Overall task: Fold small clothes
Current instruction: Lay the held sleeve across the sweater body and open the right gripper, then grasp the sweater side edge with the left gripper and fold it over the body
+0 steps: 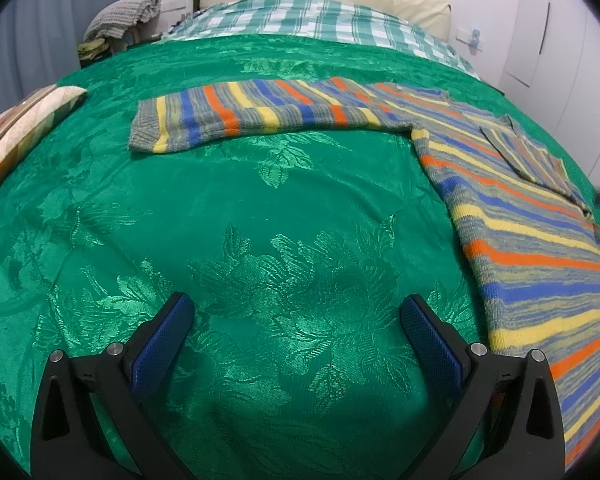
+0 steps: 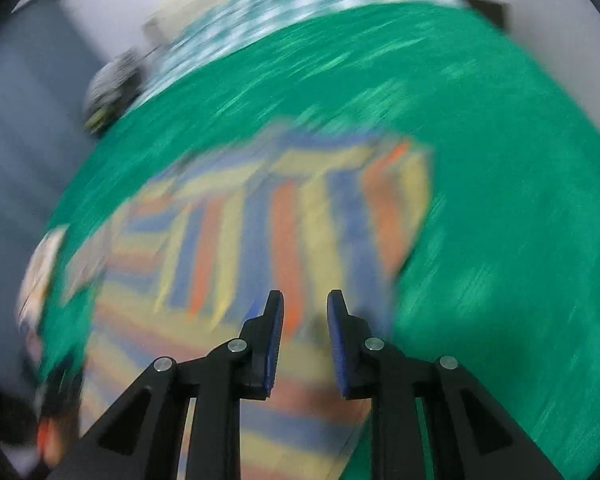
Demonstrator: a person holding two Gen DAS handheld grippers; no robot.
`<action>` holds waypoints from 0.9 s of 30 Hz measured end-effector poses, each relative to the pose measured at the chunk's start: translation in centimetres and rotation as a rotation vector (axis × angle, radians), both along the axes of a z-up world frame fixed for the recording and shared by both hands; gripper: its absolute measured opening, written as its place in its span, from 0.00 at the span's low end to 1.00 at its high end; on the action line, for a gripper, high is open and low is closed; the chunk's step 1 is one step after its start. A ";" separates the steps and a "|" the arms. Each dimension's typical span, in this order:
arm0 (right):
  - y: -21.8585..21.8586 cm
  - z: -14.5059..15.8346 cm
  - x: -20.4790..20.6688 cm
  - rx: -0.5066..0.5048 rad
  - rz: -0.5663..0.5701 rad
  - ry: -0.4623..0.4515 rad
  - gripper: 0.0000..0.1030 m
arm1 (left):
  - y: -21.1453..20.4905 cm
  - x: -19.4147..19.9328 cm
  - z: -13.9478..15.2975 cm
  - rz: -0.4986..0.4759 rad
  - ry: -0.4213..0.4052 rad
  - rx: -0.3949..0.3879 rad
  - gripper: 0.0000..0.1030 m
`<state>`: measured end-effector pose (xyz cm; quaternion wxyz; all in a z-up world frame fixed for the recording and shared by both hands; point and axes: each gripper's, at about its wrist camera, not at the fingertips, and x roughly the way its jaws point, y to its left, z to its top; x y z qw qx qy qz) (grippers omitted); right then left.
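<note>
Striped knit sweater (image 1: 520, 216) lies flat on the green bedspread (image 1: 260, 220). From the left gripper (image 1: 298, 344), jaws spread wide and empty over bare cover, the garment body sits off to the right. One sleeve (image 1: 252, 114) stretches crosswise ahead of that gripper, well apart, its long axis running left to right, cuff at the left end. Right gripper (image 2: 305, 336) hangs directly above the sweater, jaws parted narrowly with nothing between them; that view is blurred. Judgement: the outstretched sleeve is the left gripper's to fetch and fold inward.
</note>
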<state>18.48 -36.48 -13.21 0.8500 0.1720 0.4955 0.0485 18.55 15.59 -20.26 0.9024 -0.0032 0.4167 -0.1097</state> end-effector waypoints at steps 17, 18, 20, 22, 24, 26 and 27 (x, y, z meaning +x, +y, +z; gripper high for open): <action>8.6 -4.1 -23.9 -0.051 0.126 0.248 0.39 | -0.3 -0.3 0.0 0.006 0.006 0.017 1.00; 8.6 -4.4 -24.7 -0.077 0.109 0.247 0.38 | -0.3 -0.3 0.0 0.006 0.015 0.021 1.00; 8.4 -3.1 -26.3 -0.087 0.044 0.168 0.38 | -0.2 -0.3 0.7 -0.011 0.064 0.029 0.99; 7.7 -0.8 -27.2 -0.095 -0.026 0.059 0.43 | 1.0 0.0 2.3 -0.019 0.080 -0.068 0.99; 8.2 0.8 -27.5 -0.116 -0.072 -0.059 0.56 | 2.9 0.9 4.1 0.024 0.057 -0.175 0.99; 8.3 1.9 -28.1 -0.151 -0.083 -0.149 0.61 | 5.8 3.6 6.2 0.134 0.034 -0.270 0.99; 8.8 2.0 -27.9 -0.153 -0.075 -0.156 0.61 | 7.3 5.1 6.8 0.192 0.035 -0.301 0.99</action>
